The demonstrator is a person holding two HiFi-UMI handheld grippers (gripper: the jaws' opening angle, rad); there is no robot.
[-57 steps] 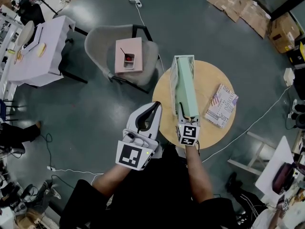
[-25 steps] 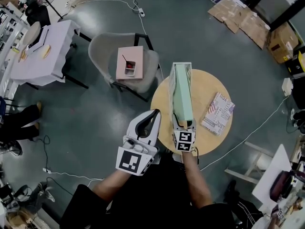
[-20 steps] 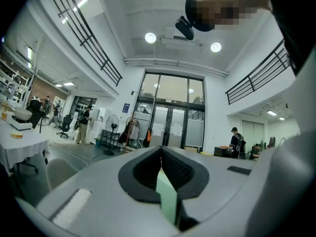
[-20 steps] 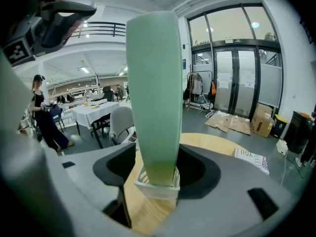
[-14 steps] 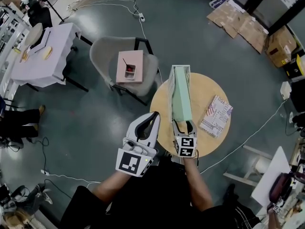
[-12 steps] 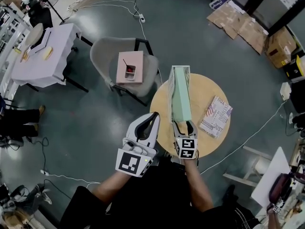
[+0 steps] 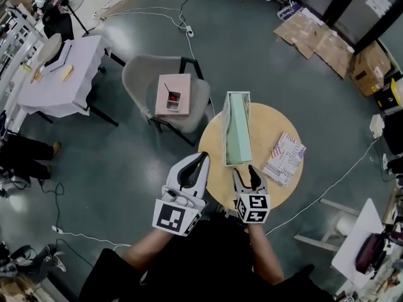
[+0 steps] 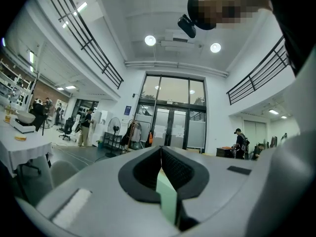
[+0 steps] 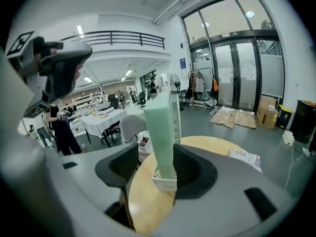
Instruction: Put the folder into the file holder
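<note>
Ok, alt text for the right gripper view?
A green folder stands upright in a file holder on a wooden table, seen between the open jaws of the right gripper, which just narrowed without touching it. A booklet lies nearby.

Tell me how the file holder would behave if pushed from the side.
The file holder stands tall and narrow on the table, so a sideways push would probably tip it rather than slide it. Its slotted white walls look like thin plastic, likely light. The folder standing upright inside probably makes it top-heavier.
</note>
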